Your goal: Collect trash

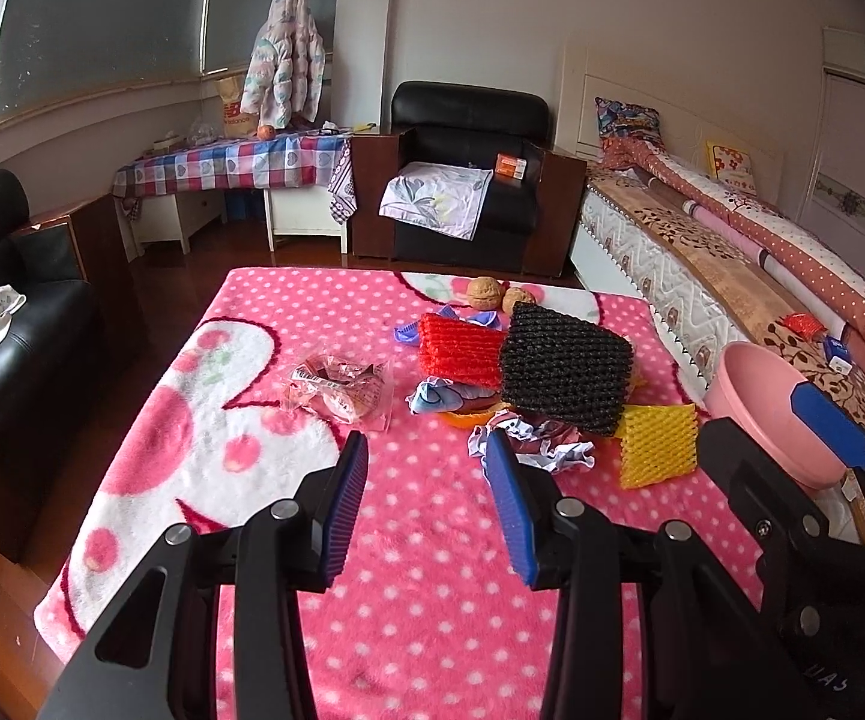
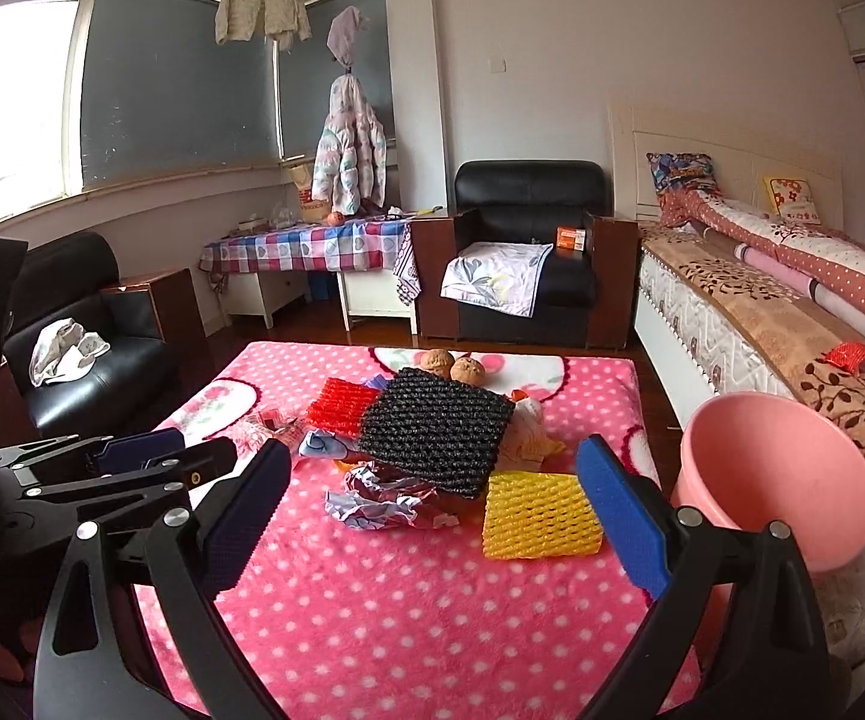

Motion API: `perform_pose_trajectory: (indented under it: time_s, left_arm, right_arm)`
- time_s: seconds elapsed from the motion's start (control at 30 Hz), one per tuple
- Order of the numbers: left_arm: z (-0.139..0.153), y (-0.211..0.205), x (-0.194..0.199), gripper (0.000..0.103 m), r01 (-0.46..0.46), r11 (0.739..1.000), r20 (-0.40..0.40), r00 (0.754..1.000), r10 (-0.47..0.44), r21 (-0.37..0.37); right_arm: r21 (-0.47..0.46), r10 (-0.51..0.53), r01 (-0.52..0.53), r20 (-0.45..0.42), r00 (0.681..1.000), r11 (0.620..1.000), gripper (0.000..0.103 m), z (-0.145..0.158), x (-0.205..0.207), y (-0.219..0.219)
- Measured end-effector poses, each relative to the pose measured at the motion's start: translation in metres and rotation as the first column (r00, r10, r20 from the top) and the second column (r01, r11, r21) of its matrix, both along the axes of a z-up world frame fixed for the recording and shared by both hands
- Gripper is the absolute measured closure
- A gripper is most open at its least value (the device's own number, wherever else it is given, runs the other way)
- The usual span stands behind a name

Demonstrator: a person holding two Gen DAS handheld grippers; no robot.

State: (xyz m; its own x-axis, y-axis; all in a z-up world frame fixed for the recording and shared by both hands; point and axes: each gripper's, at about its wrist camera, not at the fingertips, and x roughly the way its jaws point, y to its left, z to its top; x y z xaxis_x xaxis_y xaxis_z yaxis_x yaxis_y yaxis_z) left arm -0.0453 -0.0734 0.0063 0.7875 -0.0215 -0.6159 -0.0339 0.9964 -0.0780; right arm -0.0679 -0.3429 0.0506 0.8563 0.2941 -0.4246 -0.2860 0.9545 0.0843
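**Trash pile: collection not yet started, basin appears empty**

**Left wrist view.** Trash lies in a loose cluster at the centre of the frame on the pink polka-dot fleece blanket (image 1: 372, 540) that covers the tabletop. Items, by material:
- black foam net sleeve (image 1: 564, 369): coarse ribbed mesh, roughly square, resting on top of the pile;
- red foam net sleeve (image 1: 459, 348): same mesh, to the left of and partly under the black one;
- yellow foam net sleeve (image 1: 659, 444): flat on the blanket, lower right of the pile;
- clear plastic wrapper (image 1: 342, 390): crinkled film, apart at the left;
- crumpled foil wrapper (image 1: 531, 441): creased and shiny, nearest the jaws;
- two walnuts (image 1: 486, 294): hard wrinkled shells, at the far edge.

The left gripper (image 1: 426, 504) hovers just short of the pile, jaws apart and empty. The pink plastic basin (image 1: 756, 396), smooth and round, sits at the right edge of the frame, partly behind the right gripper (image 1: 780, 426).

**Right wrist view.** The right gripper's jaws stand wide apart and empty, bracketing the foil wrapper and yellow sleeve in the lower centre of the frame. The basin at right shows a bare inner wall; its floor is hidden.

**Progress.** Judged from this layout, no item has been collected; all visible pieces remain to be moved, presumably into the basin. The mesh sleeves should compress easily; film and foil are thin and may slip.
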Motion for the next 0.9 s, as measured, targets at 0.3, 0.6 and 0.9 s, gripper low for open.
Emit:
perform_pose_trajectory:
  time_s: [0.3,0.6,0.9]
  left_arm:
    - [0.0015,0.0004,-0.0034,0.062,0.001,1.0,0.002,1.0,-0.001,0.001]
    - [0.0016,0.0003,-0.004,0.062,0.003,1.0,0.001,1.0,-0.003,0.002]
    - [0.0028,-0.0008,-0.0065,0.062,0.004,1.0,0.001,1.0,-0.004,0.0]
  right_arm:
    - [0.006,-0.005,0.005,0.001,1.0,1.0,0.006,0.0024,-0.0016,-0.0027]
    - [0.005,-0.004,0.004,-0.002,1.0,1.0,0.006,0.0028,-0.0014,-0.0019]
    - [0.006,-0.007,0.007,-0.004,1.0,1.0,0.006,0.0036,-0.0028,-0.0023]
